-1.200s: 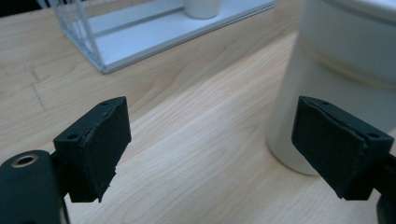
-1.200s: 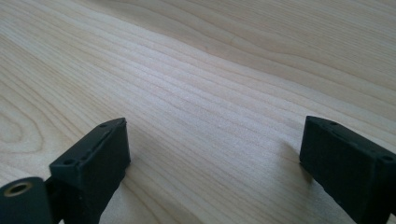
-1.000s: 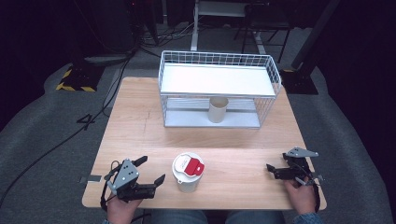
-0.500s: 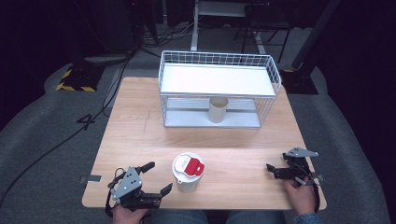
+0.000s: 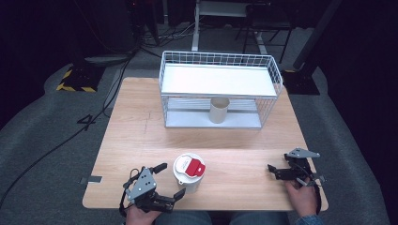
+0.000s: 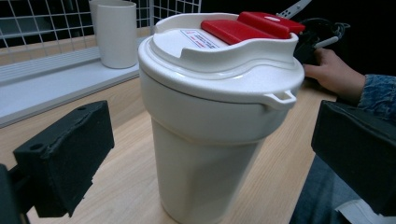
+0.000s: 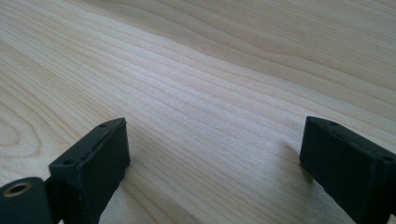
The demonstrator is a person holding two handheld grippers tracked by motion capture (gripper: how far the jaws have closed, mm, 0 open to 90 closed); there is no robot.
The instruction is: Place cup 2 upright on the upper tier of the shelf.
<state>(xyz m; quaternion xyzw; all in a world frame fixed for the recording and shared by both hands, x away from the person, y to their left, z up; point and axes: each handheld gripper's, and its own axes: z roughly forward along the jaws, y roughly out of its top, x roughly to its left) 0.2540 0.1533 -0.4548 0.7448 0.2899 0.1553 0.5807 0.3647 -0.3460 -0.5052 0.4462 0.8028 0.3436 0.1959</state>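
Left gripper [image 5: 168,182] at table's [image 5: 141,126] near edge, jaws spread wide, nothing between them yet. White cup [image 5: 188,172] with red-tabbed lid stands upright at gripper's 1 o'clock in high view, just beside it, near centre of front edge. Left gripper view: cup [image 6: 210,121] dead ahead, vertical axis, framed between both jaws, no contact. Right gripper [image 5: 278,172] far off at cup's 3 o'clock, also wide, resting low over bare wood. Left clearly nearer; short push forward, then squeeze, looks likely.
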